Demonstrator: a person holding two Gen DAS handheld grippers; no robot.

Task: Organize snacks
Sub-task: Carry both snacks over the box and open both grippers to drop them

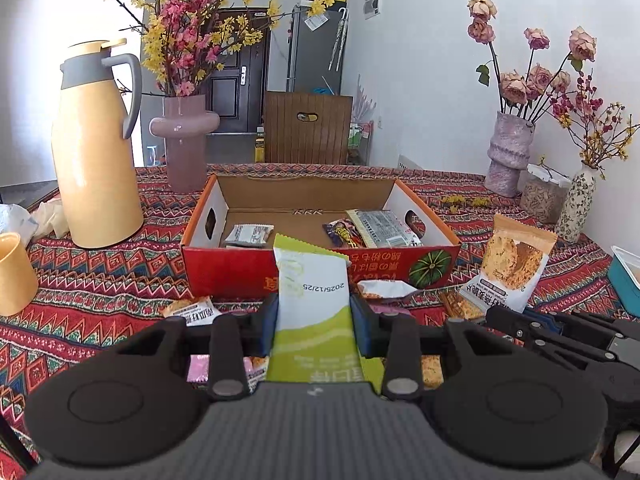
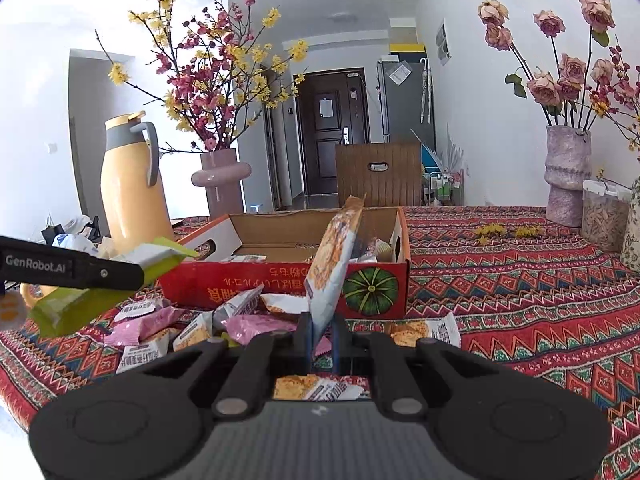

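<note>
My left gripper (image 1: 316,312) is shut on a green-and-white snack packet (image 1: 310,300), which stands upright between the blue pads just in front of the red cardboard box (image 1: 224,276). The open box holds a small white packet (image 1: 248,236), a purple packet (image 1: 344,234) and a long pale one (image 1: 382,226). My right gripper (image 2: 322,340) is shut on the lower edge of an orange-and-white cracker packet (image 2: 334,264), lifted near the box's (image 2: 240,284) front. From the right wrist view the left gripper (image 2: 72,270) carries the green packet (image 2: 100,292) at far left. Several loose packets (image 2: 180,328) lie on the tablecloth below.
A yellow thermos jug (image 1: 96,152), a pink vase (image 1: 186,140) and a yellow cup (image 1: 12,276) stand to the left. Right of the box are a purple vase (image 1: 510,152), a jar (image 1: 544,196), a floral vase (image 1: 576,208) and a teal container (image 1: 626,280). A wooden chair (image 1: 306,128) stands behind the table.
</note>
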